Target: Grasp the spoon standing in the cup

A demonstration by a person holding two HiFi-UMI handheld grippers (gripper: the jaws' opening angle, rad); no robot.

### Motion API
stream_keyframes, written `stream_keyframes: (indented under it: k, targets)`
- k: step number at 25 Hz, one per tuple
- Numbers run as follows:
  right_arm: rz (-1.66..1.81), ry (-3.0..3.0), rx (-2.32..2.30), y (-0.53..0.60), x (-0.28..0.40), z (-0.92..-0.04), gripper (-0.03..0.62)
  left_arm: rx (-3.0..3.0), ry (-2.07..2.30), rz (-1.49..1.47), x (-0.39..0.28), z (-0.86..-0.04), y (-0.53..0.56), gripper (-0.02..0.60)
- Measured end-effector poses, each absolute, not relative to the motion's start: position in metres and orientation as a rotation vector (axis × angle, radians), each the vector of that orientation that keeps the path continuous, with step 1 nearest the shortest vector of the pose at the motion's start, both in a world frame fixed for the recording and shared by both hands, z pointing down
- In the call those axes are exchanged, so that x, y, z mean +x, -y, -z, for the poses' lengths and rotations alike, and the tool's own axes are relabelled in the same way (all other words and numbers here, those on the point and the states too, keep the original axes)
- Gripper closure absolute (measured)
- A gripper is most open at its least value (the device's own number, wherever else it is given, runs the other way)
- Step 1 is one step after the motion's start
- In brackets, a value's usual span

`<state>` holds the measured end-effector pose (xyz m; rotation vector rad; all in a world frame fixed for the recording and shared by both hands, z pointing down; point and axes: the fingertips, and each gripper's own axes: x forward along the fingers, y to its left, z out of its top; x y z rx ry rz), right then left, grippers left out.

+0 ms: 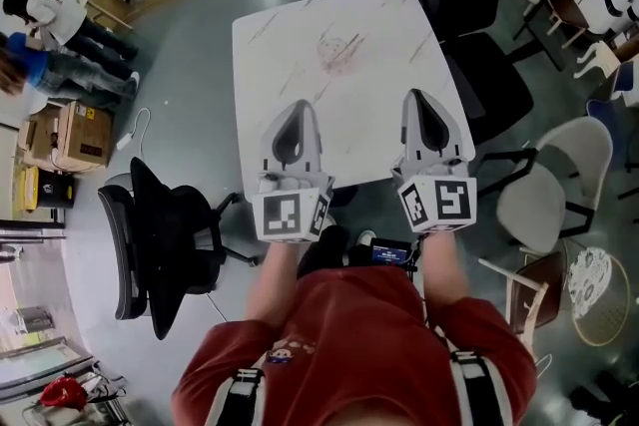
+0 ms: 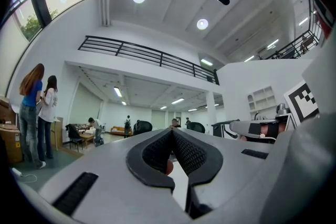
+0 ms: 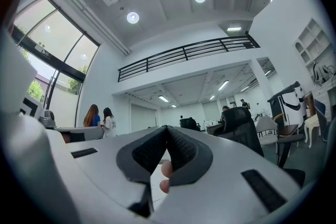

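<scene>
Neither a spoon nor a cup can be made out in any view, so where the task's thing stands cannot be told. The white bench [image 1: 290, 25] looks bare except for a faint round reddish mark [image 1: 339, 50] toward the middle of its far half, and it is too faint to say whether it is a stain or something clear standing there. The left claw [image 1: 299, 105] hangs over the near edge toward the near left corner, and the right claw [image 1: 417, 95] over the same edge toward the near right corner. Both point away from the person toward the far edge. Each claw is pressed together with nothing in it: in the left gripper view the left claw [image 2: 171, 131] has its dark ribbed pads meeting at the tip, and in the right gripper view the right claw [image 3: 167, 127] is closed the same way. Both of those views look out level across the room and show none of the bench top. If the cup does stand at that mark, it lies ahead of and between the two claws, a little closer to the left one's line, and a spoon standing upright there would probably call for a spread claw coming in from the side
</scene>
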<state>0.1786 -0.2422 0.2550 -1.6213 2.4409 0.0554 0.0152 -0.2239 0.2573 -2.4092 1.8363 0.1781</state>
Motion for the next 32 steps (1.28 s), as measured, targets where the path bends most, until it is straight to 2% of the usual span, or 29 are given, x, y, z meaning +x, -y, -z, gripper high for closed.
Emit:
stream_keyframes:
  k: [19, 32]
  targets:
    - [-0.129, -2.445, -1.726, 0.349, 0.085, -0.252, 0.582, -2.453, -1.808, -0.289, -0.081, -0.264, 0.337, 0.580]
    - [-0.016, -2.421, -1.786, 0.413, 0.091, -0.280, 0.582, -2.501, -1.808, -0.206, -0.085, -0.294, 0.408, 0.580]
